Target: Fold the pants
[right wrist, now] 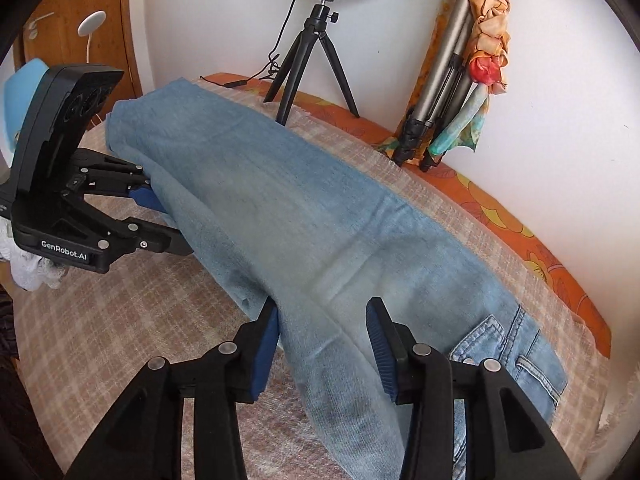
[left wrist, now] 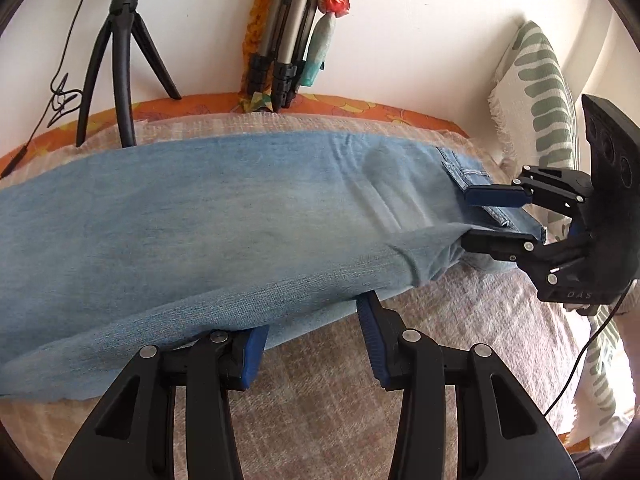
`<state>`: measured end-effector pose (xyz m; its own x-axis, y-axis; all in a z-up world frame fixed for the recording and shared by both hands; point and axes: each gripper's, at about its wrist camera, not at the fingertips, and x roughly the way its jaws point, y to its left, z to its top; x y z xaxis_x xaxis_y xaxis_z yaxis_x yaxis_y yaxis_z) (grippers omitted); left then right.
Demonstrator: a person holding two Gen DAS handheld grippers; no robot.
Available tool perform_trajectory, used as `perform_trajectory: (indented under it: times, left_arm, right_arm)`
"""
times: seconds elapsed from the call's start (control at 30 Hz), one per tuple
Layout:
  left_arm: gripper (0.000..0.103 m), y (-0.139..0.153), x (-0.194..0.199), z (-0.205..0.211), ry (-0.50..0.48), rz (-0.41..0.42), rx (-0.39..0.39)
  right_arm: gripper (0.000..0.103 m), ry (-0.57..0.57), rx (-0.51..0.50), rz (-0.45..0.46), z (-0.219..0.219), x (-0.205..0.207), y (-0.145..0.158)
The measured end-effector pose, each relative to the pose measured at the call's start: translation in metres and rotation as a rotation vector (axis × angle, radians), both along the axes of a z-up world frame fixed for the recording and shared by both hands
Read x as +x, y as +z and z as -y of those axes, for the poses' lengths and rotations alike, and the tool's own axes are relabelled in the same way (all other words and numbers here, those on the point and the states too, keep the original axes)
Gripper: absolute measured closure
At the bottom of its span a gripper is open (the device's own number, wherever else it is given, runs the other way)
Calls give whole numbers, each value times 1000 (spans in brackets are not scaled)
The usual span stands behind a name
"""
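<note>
**Denim stretched between two grippers**

"GenRobot.AI" is printed in white on the left gripper (right wrist: 154, 216); the right gripper (left wrist: 468, 216) reads "DAS".

The light-blue jeans (left wrist: 220, 216), soft woven denim with a stitched pocket, lie lengthwise along a beige checked blanket (left wrist: 460, 340), waistband toward the right gripper.

Both grippers' blue-padded fingers stand apart, with denim between them.

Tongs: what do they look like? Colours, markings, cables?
Both tongs, left and right, are matte black linkage frames with silver rivets and ribbed blue pads. The left body reads "GenRobot.AI" in white; the right shows embossed "DAS". A thin black cable trails from the right. Each carries a black housing with round recesses.
</note>
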<state>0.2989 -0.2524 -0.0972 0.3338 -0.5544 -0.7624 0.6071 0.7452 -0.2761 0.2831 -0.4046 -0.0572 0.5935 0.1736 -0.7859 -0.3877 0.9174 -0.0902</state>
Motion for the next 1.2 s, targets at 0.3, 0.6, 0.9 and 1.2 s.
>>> perform_trajectory:
  times: [0.3,0.6,0.9,1.2]
  left_arm:
    - [62,0,14,3,45,-52,-38]
    - [62,-2,21,5,61,-75,-53]
    - [62,5,11,-11,35,-61,-57]
    - [62,26,-1,-39,32,-10,-52]
  right_arm:
    - [68,141,-24,76,-28,-60,0]
    - [68,167,-187,68,-50,-24,-39]
    - [66,180,-224,42,-41,4,-58]
    - [93,145,-62,-31,-21,9,-42]
